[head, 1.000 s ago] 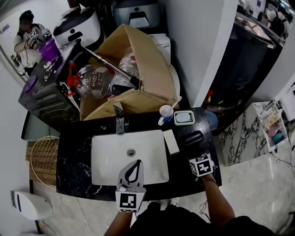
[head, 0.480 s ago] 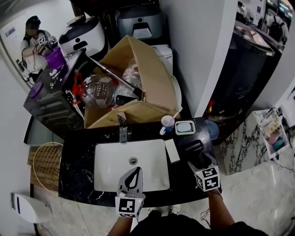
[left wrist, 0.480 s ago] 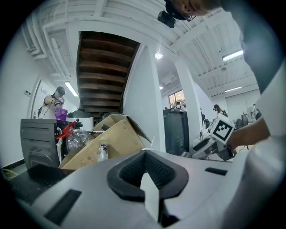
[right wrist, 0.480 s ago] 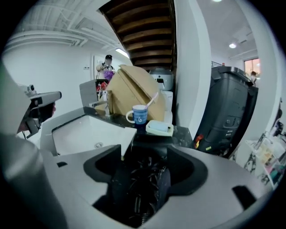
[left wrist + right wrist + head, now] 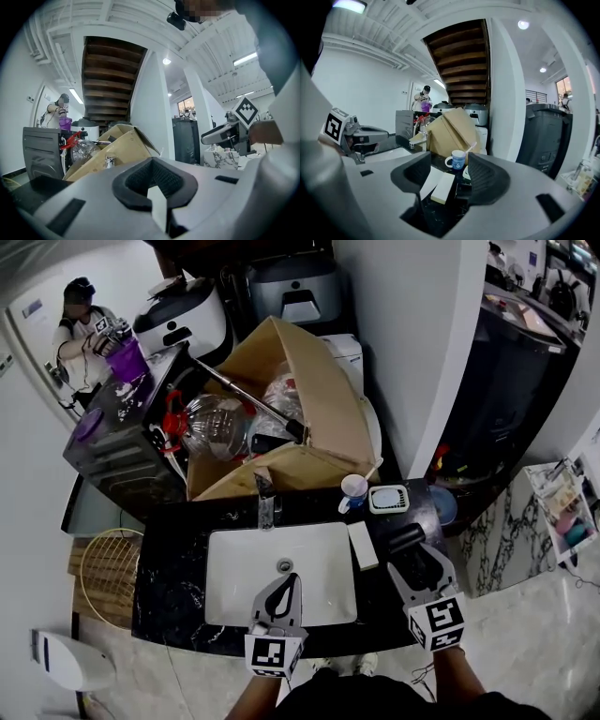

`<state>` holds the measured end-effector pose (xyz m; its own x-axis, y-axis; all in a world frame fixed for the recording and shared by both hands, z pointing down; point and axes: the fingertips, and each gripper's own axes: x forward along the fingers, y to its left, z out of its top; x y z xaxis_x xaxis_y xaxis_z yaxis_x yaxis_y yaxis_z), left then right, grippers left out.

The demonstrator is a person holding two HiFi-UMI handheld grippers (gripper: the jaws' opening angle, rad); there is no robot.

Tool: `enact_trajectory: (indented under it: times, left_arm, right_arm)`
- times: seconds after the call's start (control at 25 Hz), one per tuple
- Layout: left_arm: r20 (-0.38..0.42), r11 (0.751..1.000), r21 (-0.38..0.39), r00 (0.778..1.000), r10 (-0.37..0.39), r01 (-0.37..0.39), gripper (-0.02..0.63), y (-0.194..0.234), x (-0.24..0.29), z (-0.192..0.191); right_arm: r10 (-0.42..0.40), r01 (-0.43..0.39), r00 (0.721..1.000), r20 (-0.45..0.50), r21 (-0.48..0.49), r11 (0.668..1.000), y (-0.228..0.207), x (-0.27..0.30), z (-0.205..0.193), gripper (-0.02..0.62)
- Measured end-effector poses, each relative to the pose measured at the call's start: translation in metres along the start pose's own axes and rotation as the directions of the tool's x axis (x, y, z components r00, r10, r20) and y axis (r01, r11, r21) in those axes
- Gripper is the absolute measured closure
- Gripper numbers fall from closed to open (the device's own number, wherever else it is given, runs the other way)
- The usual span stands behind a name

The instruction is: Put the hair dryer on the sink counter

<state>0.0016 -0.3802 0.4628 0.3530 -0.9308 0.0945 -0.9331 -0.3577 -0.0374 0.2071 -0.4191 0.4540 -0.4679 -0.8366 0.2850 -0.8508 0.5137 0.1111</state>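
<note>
cardboard box [image 5: 314,395] | mug [image 5: 353,489] beside soap dish [image 5: 388,499] | wire basket [image 5: 105,573]

A black marbled counter [image 5: 164,563] is seen beside a white pillar [image 5: 412,343], with pale floor [image 5: 525,643] spread beyond its near edge and right end. Behind the far edge an open cardboard box [image 5: 309,399] is stood, and a dark cabinet [image 5: 511,381] is placed past the pillar. A wicker basket [image 5: 106,570] is laid off the left end. Overhead, the underside of a wooden staircase [image 5: 459,56] is shown, and the white ceiling [image 5: 220,37] is lit by round lamps [image 5: 524,24] and strip lights [image 5: 245,58].
</note>
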Motion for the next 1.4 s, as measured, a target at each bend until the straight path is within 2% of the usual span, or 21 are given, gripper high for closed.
enact_trajectory:
  times: [0.16,0.44,0.6,0.88,1.2,1.4]
  left_arm:
    - [0.005,0.999,0.008,0.999,0.045,-0.045,0.611,0.016,-0.009,0.002]
    - [0.019,0.999,0.007,0.999,0.043,-0.044,0.611,0.015,-0.016,0.011]
    - [0.032,0.999,-0.006,0.999,0.043,-0.043,0.611,0.013,-0.017,0.013]
    - [0.021,1.0,0.01,1.0,0.009,-0.009,0.611,0.001,-0.019,0.015]
    - [0.029,0.999,-0.003,0.999,-0.04,0.04,0.611,-0.026,-0.013,0.024]
    - [0.066,0.999,0.01,0.997,-0.045,0.044,0.611,-0.032,-0.009,0.032]
  right_arm:
    - [0.004,-0.005,0.997,0.076,0.003,1.0,0.01,-0.006,0.014,0.402]
    - [-0.022,0.028,0.98,0.198,-0.031,0.999,0.019,-0.024,0.04,0.55]
    - [-0.034,0.05,0.969,0.245,-0.058,0.997,0.023,-0.029,0.049,0.595]
    - [-0.069,0.067,0.959,0.275,0.018,0.998,0.023,-0.04,0.058,0.595]
    - [-0.093,0.098,0.961,0.261,-0.005,0.995,0.021,-0.047,0.056,0.596]
    - [-0.114,0.12,0.959,0.26,-0.006,0.993,0.011,-0.052,0.053,0.596]
